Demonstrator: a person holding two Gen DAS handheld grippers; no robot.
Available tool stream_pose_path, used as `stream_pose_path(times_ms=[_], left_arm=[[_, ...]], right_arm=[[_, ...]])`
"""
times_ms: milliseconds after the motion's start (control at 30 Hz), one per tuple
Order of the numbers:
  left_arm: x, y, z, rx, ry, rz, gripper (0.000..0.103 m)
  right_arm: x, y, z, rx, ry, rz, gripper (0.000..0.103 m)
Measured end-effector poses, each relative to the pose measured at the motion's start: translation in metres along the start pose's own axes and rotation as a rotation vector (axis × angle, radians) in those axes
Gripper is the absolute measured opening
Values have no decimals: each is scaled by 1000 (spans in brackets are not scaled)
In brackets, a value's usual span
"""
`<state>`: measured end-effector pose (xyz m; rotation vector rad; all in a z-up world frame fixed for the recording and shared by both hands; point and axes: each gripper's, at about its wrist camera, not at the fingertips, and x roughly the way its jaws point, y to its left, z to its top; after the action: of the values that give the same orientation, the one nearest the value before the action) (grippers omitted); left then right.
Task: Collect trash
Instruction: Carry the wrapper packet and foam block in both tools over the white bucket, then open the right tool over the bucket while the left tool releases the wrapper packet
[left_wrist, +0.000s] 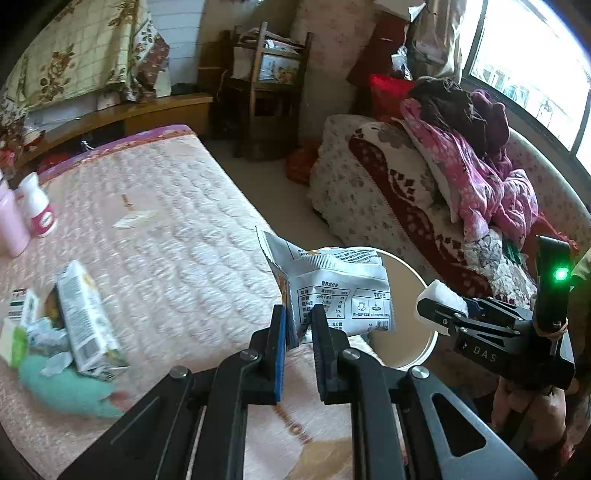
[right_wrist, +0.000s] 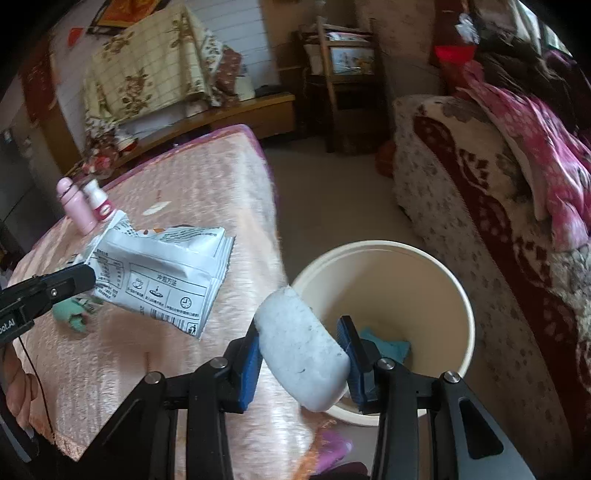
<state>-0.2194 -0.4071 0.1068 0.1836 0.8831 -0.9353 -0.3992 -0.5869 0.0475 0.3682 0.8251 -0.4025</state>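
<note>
The left gripper (left_wrist: 299, 325) is squeezed almost shut on the corner of a white snack packet (left_wrist: 332, 291) with black printing on it. The packet hangs in the air over the edge of the bed (left_wrist: 177, 236), close to the cream bucket (right_wrist: 388, 291) on the floor.

The right gripper (right_wrist: 301, 360) has its two blue pads partly open, with a white foam block (right_wrist: 301, 350) pinched between them. The block sits right above the near rim of the bucket.

So both hands have trash, and both are near the bin. I think the next job is to hold each piece over the bucket and let go.

Some of the task looks done already. Something blue-green (right_wrist: 386, 345) lies at the bottom of the bucket.

There is more left to pick up. On the pink bed cover, a small pile waits: a white carton (left_wrist: 88, 317) lying on its side, some crumpled clear wrappers (left_wrist: 48, 343), and a green cloth thing (left_wrist: 66, 387) under them. A small white scrap (left_wrist: 133, 219) lies farther up the bed.

A pink bottle (right_wrist: 75, 205) and a small white bottle (right_wrist: 98, 203) stand upright side by side on the bed. I cannot tell if they are trash or not.
</note>
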Motion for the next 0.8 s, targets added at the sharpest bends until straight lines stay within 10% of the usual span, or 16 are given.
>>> stream_pose_path(times_ms=[800], left_arm=[[71, -50, 11, 49, 87, -2, 14]], right_arm=[[23, -58, -1, 118, 21, -44, 42]])
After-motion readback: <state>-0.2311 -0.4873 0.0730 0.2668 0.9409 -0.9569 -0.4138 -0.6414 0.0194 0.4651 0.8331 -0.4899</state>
